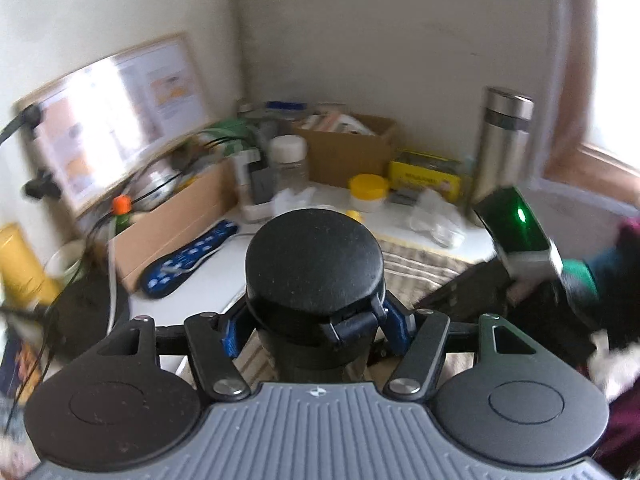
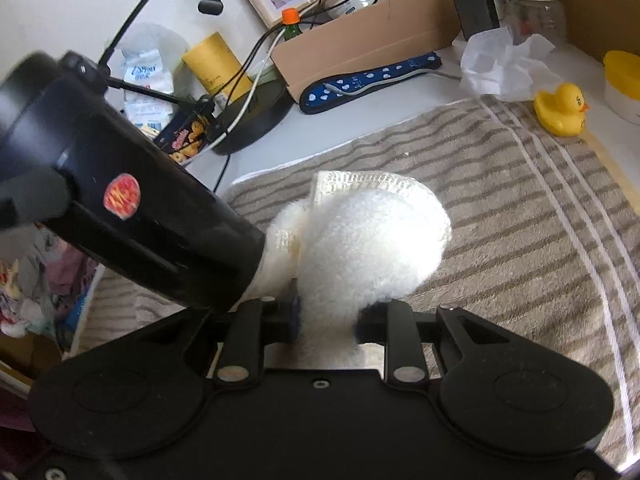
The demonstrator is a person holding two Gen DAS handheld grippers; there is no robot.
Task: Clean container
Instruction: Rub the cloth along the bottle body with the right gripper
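A black cylindrical container (image 1: 314, 264) with a flip lid fills the centre of the left wrist view, and my left gripper (image 1: 316, 330) is shut on its body just below the lid. In the right wrist view the same container (image 2: 132, 216) hangs tilted over the striped towel (image 2: 520, 216), its base end low, with a red-orange sticker (image 2: 122, 196) on its side. My right gripper (image 2: 326, 320) is shut on a fluffy white cloth (image 2: 372, 240), which presses against the container's lower end. The other gripper's body (image 1: 516, 228), with a green light, shows at the right of the left wrist view.
The table holds cardboard boxes (image 2: 360, 36), a blue spotted power strip (image 2: 368, 80), a yellow rubber duck (image 2: 560, 108), crumpled tissue (image 2: 504, 64), a yellow-lidded jar (image 1: 368, 192), a steel flask (image 1: 504, 148) and a clear bottle (image 1: 288, 160). Cables and a lamp base (image 2: 256, 116) lie at the left.
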